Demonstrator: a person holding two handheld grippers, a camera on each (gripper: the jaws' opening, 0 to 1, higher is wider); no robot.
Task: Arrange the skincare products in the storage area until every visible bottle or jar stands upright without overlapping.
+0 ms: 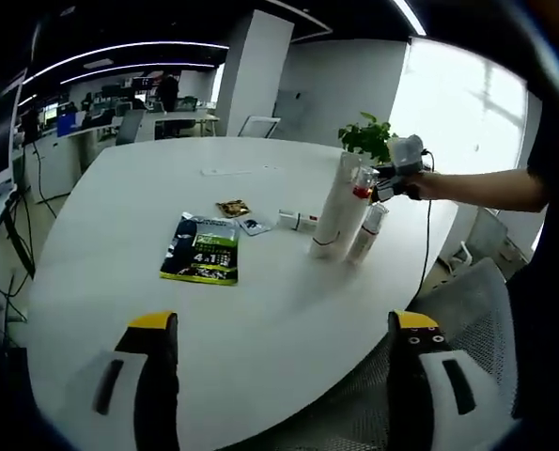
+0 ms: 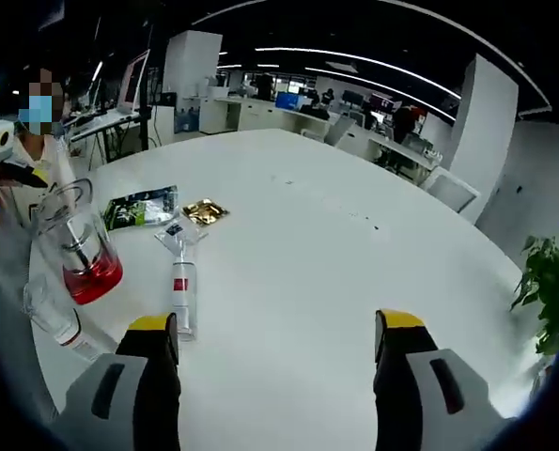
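Left gripper view: the left tool (image 1: pixel 284 362) is held wide and empty over the near edge of the table (image 1: pixel 119 207). Across it, two tall bottles (image 1: pixel 336 211) stand close together and a small tube (image 1: pixel 298 221) lies flat just beside them, with a green pouch (image 1: pixel 202 248) and two sachets (image 1: pixel 233 208) nearby. The right tool (image 1: pixel 399 174) hovers at the bottle tops; whether it grips anything cannot be told. A knock there would likely topple both bottles — they stand almost touching.

Right gripper view: the right tool (image 2: pixel 274 366) appears wide apart, nothing between its jaws. A clear bottle (image 2: pixel 77 246) holds red liquid at its bottom; a paler bottle (image 2: pixel 58 319) sits beside it. The tube lies on its side by the left jaw — it could roll if nudged.
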